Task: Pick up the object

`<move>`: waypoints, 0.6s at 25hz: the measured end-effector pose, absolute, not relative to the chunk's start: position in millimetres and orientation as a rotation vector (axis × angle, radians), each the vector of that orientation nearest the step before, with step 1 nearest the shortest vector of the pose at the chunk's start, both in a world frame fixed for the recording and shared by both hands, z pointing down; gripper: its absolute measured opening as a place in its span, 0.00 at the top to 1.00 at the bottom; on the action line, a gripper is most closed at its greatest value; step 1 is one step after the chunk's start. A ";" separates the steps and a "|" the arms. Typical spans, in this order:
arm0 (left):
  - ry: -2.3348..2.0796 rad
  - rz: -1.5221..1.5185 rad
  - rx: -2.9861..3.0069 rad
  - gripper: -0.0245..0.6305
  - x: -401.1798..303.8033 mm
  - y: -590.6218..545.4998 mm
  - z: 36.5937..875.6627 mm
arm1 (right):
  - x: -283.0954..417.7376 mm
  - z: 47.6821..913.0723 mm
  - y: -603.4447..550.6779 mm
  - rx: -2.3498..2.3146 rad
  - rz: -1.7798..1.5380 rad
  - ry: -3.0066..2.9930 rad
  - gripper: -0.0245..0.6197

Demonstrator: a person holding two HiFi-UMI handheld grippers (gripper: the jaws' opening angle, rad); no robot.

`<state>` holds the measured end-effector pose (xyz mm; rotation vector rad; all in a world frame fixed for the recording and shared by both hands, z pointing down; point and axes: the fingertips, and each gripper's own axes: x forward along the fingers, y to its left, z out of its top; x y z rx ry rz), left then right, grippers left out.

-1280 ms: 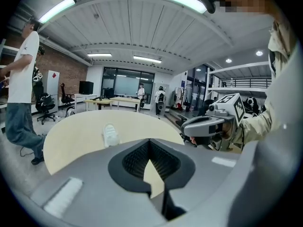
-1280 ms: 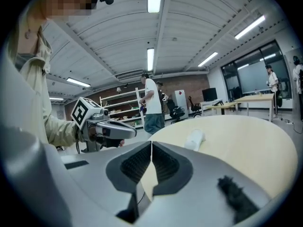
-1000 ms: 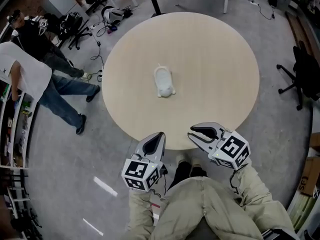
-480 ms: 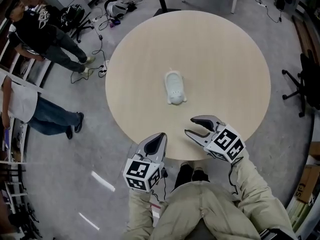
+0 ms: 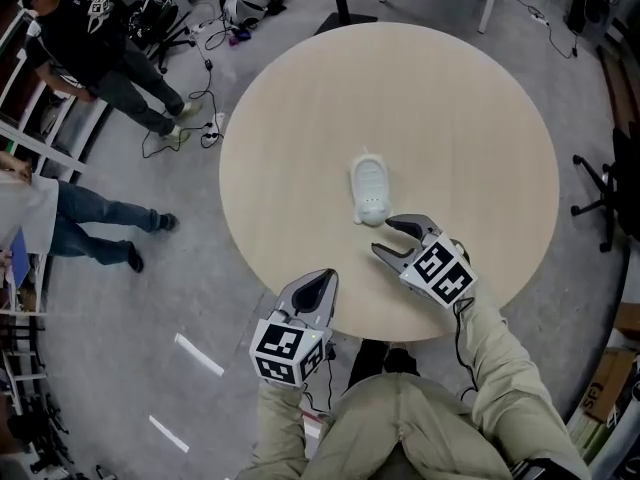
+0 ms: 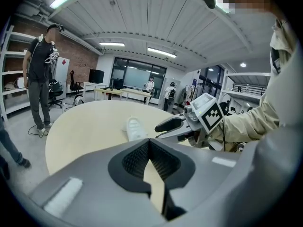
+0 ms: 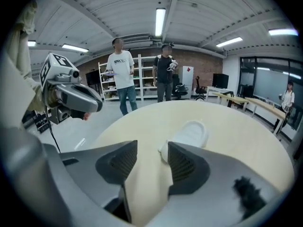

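Observation:
A white shoe-shaped object [image 5: 370, 188] lies flat near the middle of the round wooden table [image 5: 440, 88]. My right gripper [image 5: 383, 238] hovers over the table just short of the object's near end, its jaws opening with nothing between the pads. In the right gripper view the object [image 7: 193, 132] lies just beyond the right gripper [image 7: 151, 159], partly hidden behind the right-hand finger. My left gripper [image 5: 318, 281] hangs at the table's near edge, shut and holding nothing. The left gripper view shows the left gripper [image 6: 149, 145], the object [image 6: 135, 128] and the right gripper [image 6: 164, 129].
Two people [image 5: 90, 43] stand on the floor to the table's left, beside shelves. Cables [image 5: 195, 133] trail on the floor there. An office chair [image 5: 610, 183] stands at the right. The table's near edge [image 5: 330, 323] runs just in front of my knees.
My right gripper has moved forward from the table's near edge to just short of the white object, and its jaws have spread wider. The left gripper has stayed by the edge.

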<state>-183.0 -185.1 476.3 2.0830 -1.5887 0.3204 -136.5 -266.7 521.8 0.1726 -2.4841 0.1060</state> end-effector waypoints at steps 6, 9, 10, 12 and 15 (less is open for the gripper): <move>-1.606 0.313 2.040 0.96 -202.5 -184.5 485.9 | -157.1 542.2 -296.6 0.166 -0.050 -2.395 0.65; -1.617 0.309 2.019 0.96 -204.6 -183.5 489.1 | -158.5 550.7 -306.1 0.154 -0.109 -2.350 0.64; -1.621 0.307 2.012 0.96 -206.0 -183.0 489.9 | -159.7 553.8 -308.3 0.148 -0.129 -2.334 0.64; -1.628 0.303 1.999 0.96 -210.7 -180.1 489.6 | -163.7 558.7 -308.9 0.127 -0.164 -2.303 0.62; -1.635 0.297 1.982 0.96 -217.5 -174.0 487.7 | -168.5 566.0 -304.9 0.087 -0.227 -2.244 0.61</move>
